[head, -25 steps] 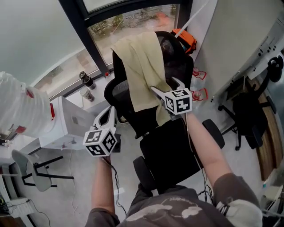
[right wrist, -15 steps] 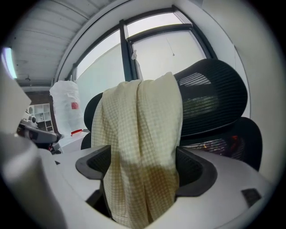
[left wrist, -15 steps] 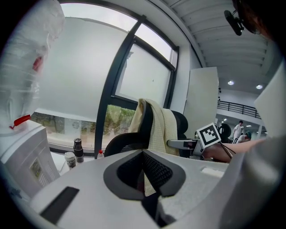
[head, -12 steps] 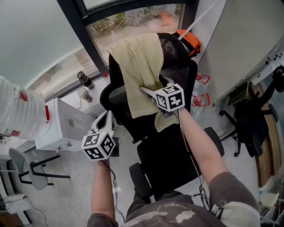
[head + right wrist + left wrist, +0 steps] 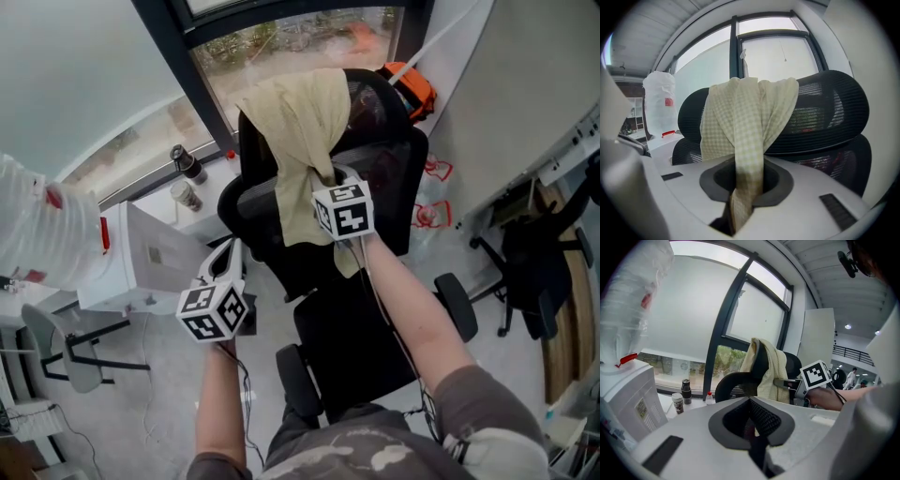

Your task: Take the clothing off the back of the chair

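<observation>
A pale yellow checked piece of clothing (image 5: 302, 131) hangs over the top of the black mesh office chair's back (image 5: 384, 178). My right gripper (image 5: 327, 176) is at the cloth's hanging front part, and its jaws are closing with a bunched fold pinched between them. In the right gripper view the clothing (image 5: 745, 122) runs down from the backrest (image 5: 825, 112) into the right gripper (image 5: 743, 187). My left gripper (image 5: 228, 255) hangs lower left of the chair, shut and empty. In the left gripper view the left gripper (image 5: 754, 427) faces the clothing (image 5: 771, 373) from the side.
A white cabinet (image 5: 141, 262) and a white plastic bag (image 5: 37, 234) stand at the left. A dark bottle (image 5: 186, 164) and a cup (image 5: 186, 197) sit on the window sill. An orange thing (image 5: 414, 86) lies behind the chair. Another black chair (image 5: 534, 272) stands at the right.
My right gripper moved leftward onto the hanging cloth and its jaws closed on it, gathering the cloth into a fold. The left gripper sank a little.
</observation>
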Demonstrator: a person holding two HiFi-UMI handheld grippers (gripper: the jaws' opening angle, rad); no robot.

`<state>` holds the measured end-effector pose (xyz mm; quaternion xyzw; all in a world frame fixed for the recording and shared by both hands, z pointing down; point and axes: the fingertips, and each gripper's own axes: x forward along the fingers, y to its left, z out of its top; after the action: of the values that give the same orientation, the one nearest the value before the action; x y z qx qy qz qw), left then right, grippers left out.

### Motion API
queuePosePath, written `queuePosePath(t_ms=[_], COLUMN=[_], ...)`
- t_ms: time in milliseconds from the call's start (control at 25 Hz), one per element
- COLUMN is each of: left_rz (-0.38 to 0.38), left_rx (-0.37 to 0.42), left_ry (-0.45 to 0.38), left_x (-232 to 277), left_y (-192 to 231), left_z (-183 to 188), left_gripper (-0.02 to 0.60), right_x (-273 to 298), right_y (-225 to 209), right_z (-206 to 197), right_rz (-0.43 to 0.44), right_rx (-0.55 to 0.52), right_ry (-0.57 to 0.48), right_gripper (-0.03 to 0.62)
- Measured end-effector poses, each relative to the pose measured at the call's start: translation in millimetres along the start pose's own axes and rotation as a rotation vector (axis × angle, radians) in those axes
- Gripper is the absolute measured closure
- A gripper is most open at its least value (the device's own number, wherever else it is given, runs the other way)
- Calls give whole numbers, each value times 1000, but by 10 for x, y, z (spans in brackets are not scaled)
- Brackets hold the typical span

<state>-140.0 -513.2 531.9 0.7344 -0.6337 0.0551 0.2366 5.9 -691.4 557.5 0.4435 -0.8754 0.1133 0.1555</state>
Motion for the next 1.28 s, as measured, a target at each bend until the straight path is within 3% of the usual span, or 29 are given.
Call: queuePosePath(t_ms=[160,360,840,1280], left_rz=[6,-2,-38,-60], left_rx=[-9,-6,23,65], left_ry=[-3,-18,-111,-168], left_x=[-34,-103,-329,-522], left_y=[33,5,-149,-208], left_z=[21,106,678,1113], left_gripper=[583,581,581,581], right_x=[-80,-329,-914,-1289], right_y=[85,168,383,393], right_z=[44,267,1619,2623], right_rz=[31,82,101,65], right_rx=[-30,-31,-168,-180], right_ry=[27,-39,-244,-422], right_gripper=[560,565,565,568])
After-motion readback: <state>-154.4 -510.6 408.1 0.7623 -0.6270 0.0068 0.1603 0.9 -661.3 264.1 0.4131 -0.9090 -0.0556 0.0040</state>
